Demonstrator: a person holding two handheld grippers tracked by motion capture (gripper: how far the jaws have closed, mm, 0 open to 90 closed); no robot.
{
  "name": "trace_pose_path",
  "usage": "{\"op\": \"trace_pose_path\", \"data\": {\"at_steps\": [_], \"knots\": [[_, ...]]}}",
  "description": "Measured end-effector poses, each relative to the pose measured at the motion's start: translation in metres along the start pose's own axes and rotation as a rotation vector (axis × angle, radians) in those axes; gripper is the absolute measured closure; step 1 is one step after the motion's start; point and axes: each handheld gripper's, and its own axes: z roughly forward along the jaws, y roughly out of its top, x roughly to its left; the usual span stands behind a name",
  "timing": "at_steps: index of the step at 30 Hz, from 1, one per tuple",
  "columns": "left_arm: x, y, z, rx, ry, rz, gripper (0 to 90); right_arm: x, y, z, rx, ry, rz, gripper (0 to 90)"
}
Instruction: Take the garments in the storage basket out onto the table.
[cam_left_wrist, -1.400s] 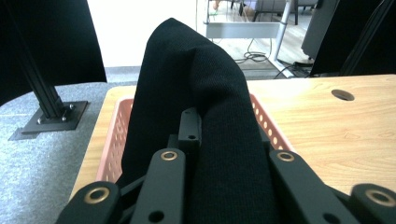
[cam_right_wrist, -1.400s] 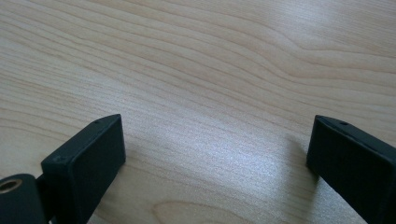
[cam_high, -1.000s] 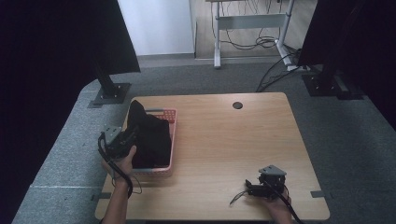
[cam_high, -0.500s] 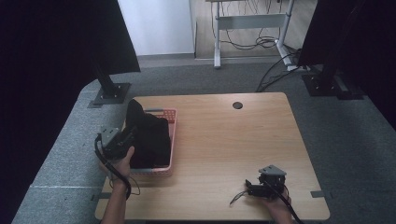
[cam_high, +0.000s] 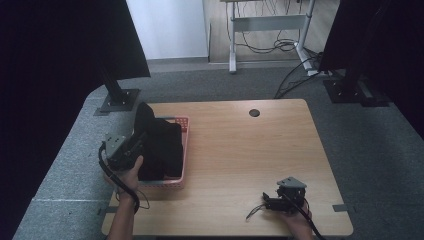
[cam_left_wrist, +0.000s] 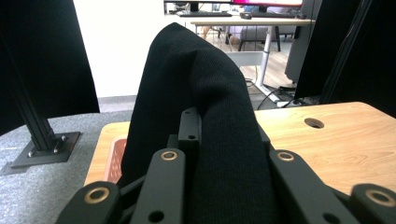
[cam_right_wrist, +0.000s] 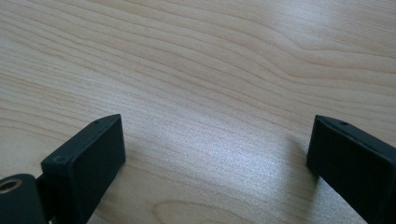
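High view: left gripper (cam_high: 131, 150) pinching black cloth (cam_high: 160, 145) over pink basket (cam_high: 183, 150); right gripper (cam_high: 272, 202) idle on table (cam_high: 240, 150). Left gripper view: cloth raised. Right gripper view: jaws spread. Step: lifting out; next, carry clear.

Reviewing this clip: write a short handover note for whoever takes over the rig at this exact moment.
Left claw: shut on the black knitted cloth, a fold of it lifted and draped over the jaws.
Right claw: open, holding nothing, resting low over the light wooden table near its front right corner.
Things: most of the cloth lies in the pink plastic basket at the table's left edge.
Done: cloth gripped and partly raised.
Left: probably lift the cloth clear of the basket and bring it onto the bare tabletop; the right claw is free to help.
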Motion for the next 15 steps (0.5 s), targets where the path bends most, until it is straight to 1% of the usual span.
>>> {"op": "trace_pose_path", "data": {"at_steps": [15], "knots": [[-0.0043, 0.0092, -0.0066, -0.029, -0.008, 0.014, 74.9, 0.0000, 0.0000, 0.0000, 0.000, 0.000, 0.000, 4.0]]}}
